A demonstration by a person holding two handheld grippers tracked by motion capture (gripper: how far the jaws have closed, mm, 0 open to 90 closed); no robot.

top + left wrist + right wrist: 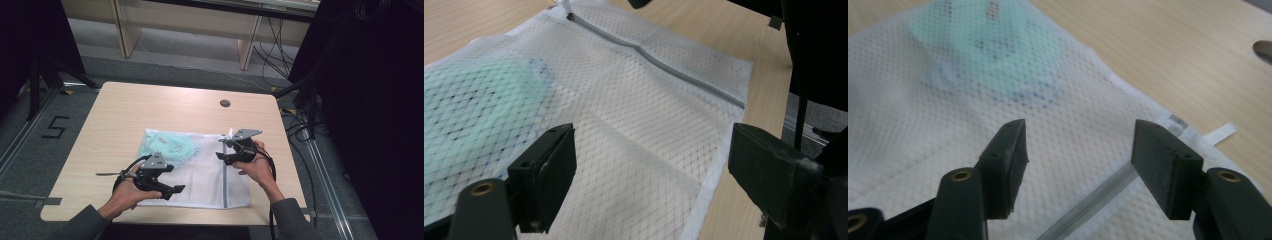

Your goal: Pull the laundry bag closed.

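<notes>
A white mesh laundry bag [200, 180] lies flat on the wooden table [125, 115], with a mint-green garment [167, 145] inside its far left part. A grey zipper [226, 185] runs along the bag's right side. My left gripper [170, 189] hovers over the bag's near left corner. In the left gripper view its jaws stand open [651, 150] above the mesh [634, 90], nothing between them. My right gripper [223, 151] hangs over the zipper's far end, open [1080, 140] above mesh [898, 100] and zipper [1093, 200], the green garment [988, 50] beyond.
A round cable hole [225, 103] sits in the table's far middle. Black stands and cables [300, 110] crowd the floor on the right. A "5" mark [55, 126] is on the floor at left. Wooden furniture legs [127, 30] stand behind the table.
</notes>
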